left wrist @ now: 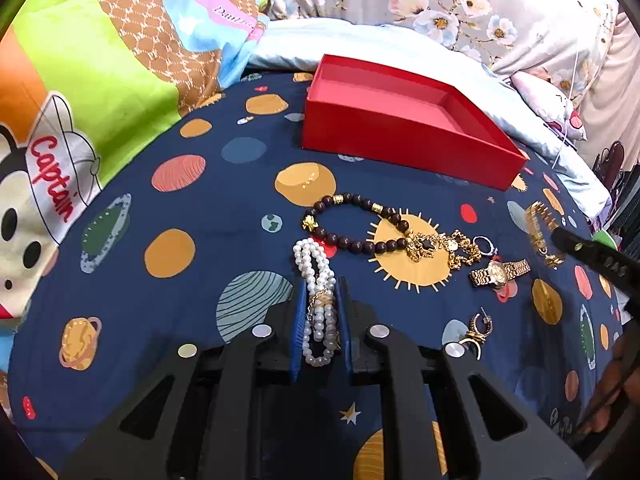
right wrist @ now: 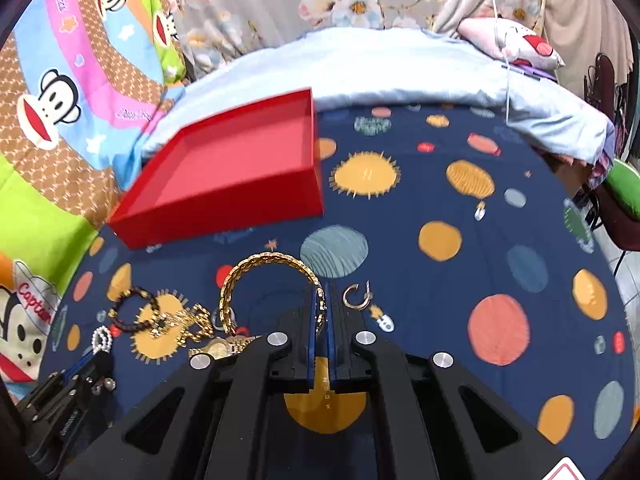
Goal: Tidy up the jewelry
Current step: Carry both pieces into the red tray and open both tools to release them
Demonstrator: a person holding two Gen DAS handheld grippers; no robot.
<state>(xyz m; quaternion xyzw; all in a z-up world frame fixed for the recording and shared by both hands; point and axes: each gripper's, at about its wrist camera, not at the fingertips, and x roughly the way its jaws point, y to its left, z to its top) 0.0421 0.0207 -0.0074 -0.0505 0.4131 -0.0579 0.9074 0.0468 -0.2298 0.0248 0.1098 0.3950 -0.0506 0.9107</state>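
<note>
An open, empty red box (left wrist: pixel 404 120) lies on the navy planet-print bedsheet; it also shows in the right wrist view (right wrist: pixel 236 176). My left gripper (left wrist: pixel 322 300) is shut on a white pearl bracelet (left wrist: pixel 316 268) that lies on the sheet. My right gripper (right wrist: pixel 325 304) is shut on a gold chain bracelet (right wrist: pixel 256 268), which arches up to the left; in the left wrist view the chain (left wrist: pixel 538 224) hangs at the right. A dark bead bracelet (left wrist: pixel 352 224), a tangled gold necklace (left wrist: pixel 444 246), a ring (left wrist: pixel 485 245) and a gold watch (left wrist: pixel 498 273) lie between the grippers.
Gold hoop earrings (left wrist: pixel 476 330) lie right of my left gripper, and one hoop earring (right wrist: pixel 356 298) lies beside my right fingers. A cartoon-print quilt (left wrist: pixel 80 92) is bunched at left, a light-blue blanket (right wrist: pixel 400 68) behind the box, and a small pillow (right wrist: pixel 516 46) at far right.
</note>
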